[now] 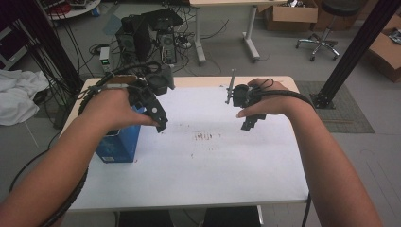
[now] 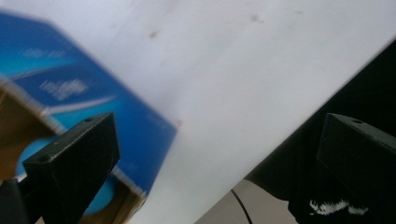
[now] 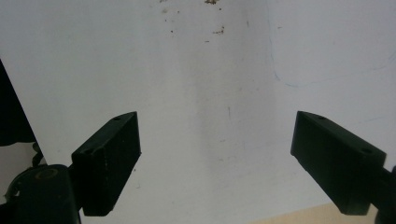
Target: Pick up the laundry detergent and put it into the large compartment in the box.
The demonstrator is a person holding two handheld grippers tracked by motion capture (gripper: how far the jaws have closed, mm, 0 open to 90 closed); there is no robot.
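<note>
Item: blue box (image 1: 118, 144), upright at surface (image 1: 227, 170) left edge | left tongs (image 1: 158, 116) spread, just beside box | right tongs (image 1: 250, 120) spread, empty, well apart | step: approach | next: straddle a box wall, close.

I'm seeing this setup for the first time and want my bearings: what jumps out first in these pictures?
The blue box stands out most, bright against the white table near its left edge, with its top open in the left gripper view. The left gripper hangs right beside it, open and holding nothing. The right gripper hovers open over bare table, near some small brown stains at the middle.
</note>
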